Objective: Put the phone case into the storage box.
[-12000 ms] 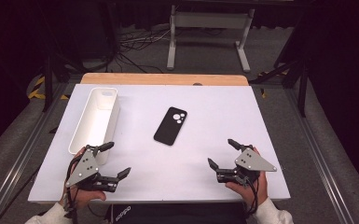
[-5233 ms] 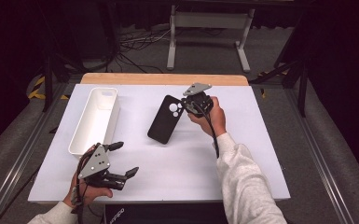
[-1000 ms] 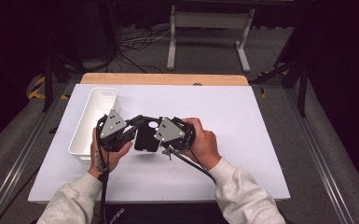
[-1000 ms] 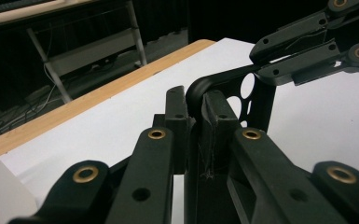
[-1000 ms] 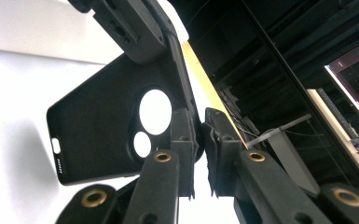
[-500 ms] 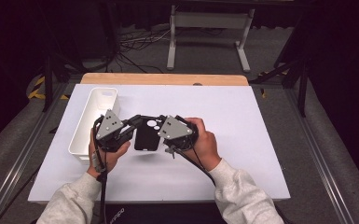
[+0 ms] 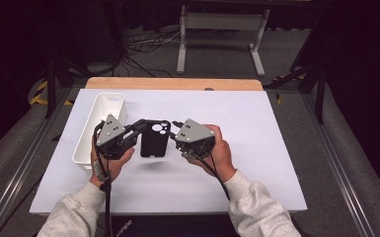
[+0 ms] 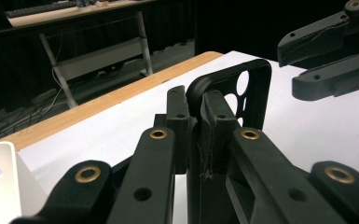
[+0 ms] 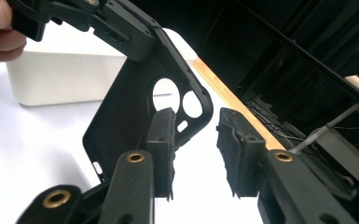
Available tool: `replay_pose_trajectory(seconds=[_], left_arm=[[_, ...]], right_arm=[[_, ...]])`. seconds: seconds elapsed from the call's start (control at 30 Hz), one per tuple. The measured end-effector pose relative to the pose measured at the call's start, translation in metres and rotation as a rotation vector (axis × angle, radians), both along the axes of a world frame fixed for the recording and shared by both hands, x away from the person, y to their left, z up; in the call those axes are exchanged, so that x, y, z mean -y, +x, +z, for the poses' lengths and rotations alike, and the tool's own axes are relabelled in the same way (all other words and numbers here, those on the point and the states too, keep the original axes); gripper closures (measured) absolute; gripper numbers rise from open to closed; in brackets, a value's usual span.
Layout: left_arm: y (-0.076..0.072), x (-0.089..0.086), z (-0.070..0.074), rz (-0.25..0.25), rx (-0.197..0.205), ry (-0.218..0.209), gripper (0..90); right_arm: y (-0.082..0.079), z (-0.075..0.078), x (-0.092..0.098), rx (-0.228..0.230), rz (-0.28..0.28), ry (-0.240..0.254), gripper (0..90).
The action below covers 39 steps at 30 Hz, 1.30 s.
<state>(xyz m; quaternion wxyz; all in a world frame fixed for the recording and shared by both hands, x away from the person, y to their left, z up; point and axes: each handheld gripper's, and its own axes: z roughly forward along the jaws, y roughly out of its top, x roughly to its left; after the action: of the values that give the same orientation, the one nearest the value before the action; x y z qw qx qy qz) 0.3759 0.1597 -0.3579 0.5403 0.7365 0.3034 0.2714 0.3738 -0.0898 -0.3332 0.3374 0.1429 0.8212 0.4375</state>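
Note:
A black phone case (image 7: 154, 140) with round camera holes hangs upright above the white table (image 7: 256, 148). My left gripper (image 7: 140, 126) is shut on its top left edge. In the left gripper view the pads (image 8: 195, 105) pinch the case's rim (image 8: 256, 93). My right gripper (image 7: 173, 138) sits close to the case's right side. Its jaws have just been opening. In the right gripper view the gap (image 9: 193, 135) is wide; the case's corner (image 9: 121, 112) lies by one pad, and the other pad stands clear of it.
A long white bin (image 7: 106, 106) lies on the table just left of my left hand, and it also stands behind the case as the white bin (image 9: 65, 79). A wooden strip (image 7: 177, 84) edges the table's far side. Metal rails flank the table.
The right gripper's jaws have parted and let go of the case's right side. The case stays in the left gripper. Both hands have barely shifted.

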Motion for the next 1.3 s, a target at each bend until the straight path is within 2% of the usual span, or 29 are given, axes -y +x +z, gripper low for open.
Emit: replay_pose_trajectory(seconds=[0.37,0.77,0.87,0.93,1.1,1.3], left_arm=[[-0.001,-0.010,0.005,0.011,0.016,-0.028,83.4],[-0.002,-0.017,0.009,0.015,0.031,-0.045,83.4],[-0.002,-0.019,0.010,0.016,0.030,-0.050,83.4],[-0.002,-0.020,0.010,0.019,0.032,-0.051,83.4],[-0.004,-0.021,0.012,0.017,0.040,-0.051,83.4],[-0.004,-0.023,0.013,0.015,0.045,-0.055,83.4]], right_arm=[[-0.005,0.000,0.017,-0.021,-0.005,0.044,52.5],[-0.008,-0.005,0.042,-0.029,-0.007,0.127,35.7],[-0.009,-0.007,0.052,-0.041,-0.006,0.157,29.1],[-0.009,-0.008,0.055,-0.043,-0.006,0.160,27.5],[-0.012,-0.013,0.069,-0.039,-0.039,0.202,18.5],[-0.017,-0.023,0.084,-0.033,-0.073,0.202,15.3]])
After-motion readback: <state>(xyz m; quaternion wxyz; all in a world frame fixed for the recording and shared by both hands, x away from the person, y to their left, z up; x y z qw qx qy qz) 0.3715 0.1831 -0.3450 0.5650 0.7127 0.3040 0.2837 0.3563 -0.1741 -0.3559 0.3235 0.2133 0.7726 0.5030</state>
